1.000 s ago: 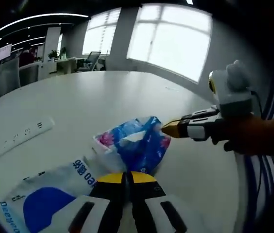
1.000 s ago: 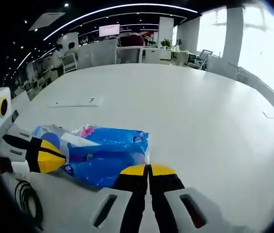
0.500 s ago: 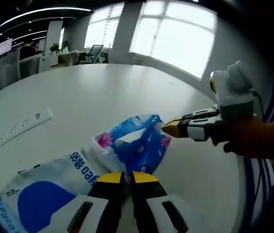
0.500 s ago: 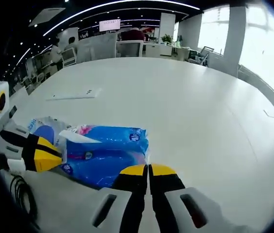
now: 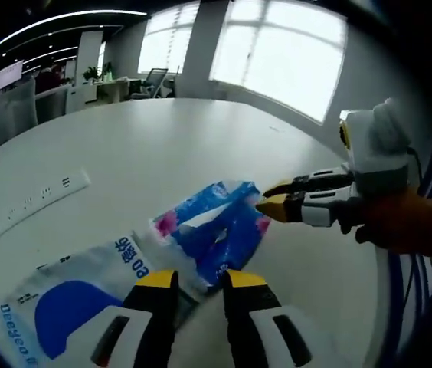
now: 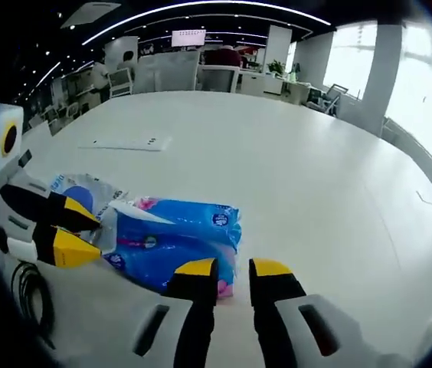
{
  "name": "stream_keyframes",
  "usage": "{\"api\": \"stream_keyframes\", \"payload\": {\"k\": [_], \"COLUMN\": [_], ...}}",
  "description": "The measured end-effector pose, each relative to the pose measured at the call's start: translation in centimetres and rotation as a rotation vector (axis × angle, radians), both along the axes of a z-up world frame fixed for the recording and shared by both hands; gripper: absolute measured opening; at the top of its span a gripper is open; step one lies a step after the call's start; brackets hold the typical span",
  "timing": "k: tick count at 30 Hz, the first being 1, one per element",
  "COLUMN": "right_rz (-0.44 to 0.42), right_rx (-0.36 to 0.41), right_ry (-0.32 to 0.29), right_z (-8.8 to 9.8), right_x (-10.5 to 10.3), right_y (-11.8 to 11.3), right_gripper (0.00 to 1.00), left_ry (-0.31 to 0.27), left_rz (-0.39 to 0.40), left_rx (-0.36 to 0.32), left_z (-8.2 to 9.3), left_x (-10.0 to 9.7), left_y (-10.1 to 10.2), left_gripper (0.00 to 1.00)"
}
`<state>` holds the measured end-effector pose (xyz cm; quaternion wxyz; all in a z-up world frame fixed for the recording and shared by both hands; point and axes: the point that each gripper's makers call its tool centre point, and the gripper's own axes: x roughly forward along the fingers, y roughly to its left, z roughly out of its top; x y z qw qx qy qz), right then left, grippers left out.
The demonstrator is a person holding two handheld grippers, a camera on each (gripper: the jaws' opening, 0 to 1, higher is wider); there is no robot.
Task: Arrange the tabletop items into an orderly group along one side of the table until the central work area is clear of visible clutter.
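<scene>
- Both tongs are now parted where they were pressed shut half a second ago; the left tongs [image 5: 199, 277] show a narrow-to-medium gap with nothing held, and the right tongs [image 6: 234, 267] a narrow gap, also holding nothing.
- The soft blue plastic tissue pack with pink print [image 5: 216, 226] has been let go and lies flat on the surface, just in front of both pairs of tips.
- The crinkled white plastic bag with a blue circle and blue lettering [image 5: 70, 307] lies touching the tissue pack's end, beside the left tongs; seen in the right gripper view as a pale bag [image 6: 86, 192] behind the pack.
- Release is judged as placement done for this pair of items: they sit together near the surface edge closest to the person, so grouping along one side looks under way.
- A flat white power strip [image 5: 36, 207] is still lying well apart, out on the open surface [image 6: 277, 153]; it is judged the next item to be brought over.
- The surface is a large, smooth white round-edged table, otherwise bare in the middle.
- A black cable coil [image 6: 36, 307] is seen at the near edge by the left tongs.
- The room is an open office: big bright windows, ceiling light strips, desks, chairs and a wall screen in the background.
</scene>
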<state>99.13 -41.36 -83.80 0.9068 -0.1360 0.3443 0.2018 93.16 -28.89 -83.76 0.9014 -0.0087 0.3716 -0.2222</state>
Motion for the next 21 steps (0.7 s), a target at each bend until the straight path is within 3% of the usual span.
{"api": "stream_keyframes", "payload": {"k": [12,15,21], "right_rz": [-0.023,-0.025,-0.027], "right_rx": [0.088,0.109,0.139], "right_ry": [-0.050,-0.069,-0.089], "right_z": [3.1,4.1,5.4], "right_x": [-2.4,-3.4,-5.0], "right_y": [0.5,0.6,1.0], "right_gripper": [0.34,0.37,0.45], "left_ry": [-0.092,-0.142,-0.169], "left_rz": [-0.020,-0.019,-0.035], "left_rx": [0.011,0.002,-0.006], "left_z": [3.9,5.3,7.0], "left_x": [-1.1,-1.5,-2.7], "left_y": [-0.1,0.2,0.8], "left_gripper": [0.34,0.34,0.42]}}
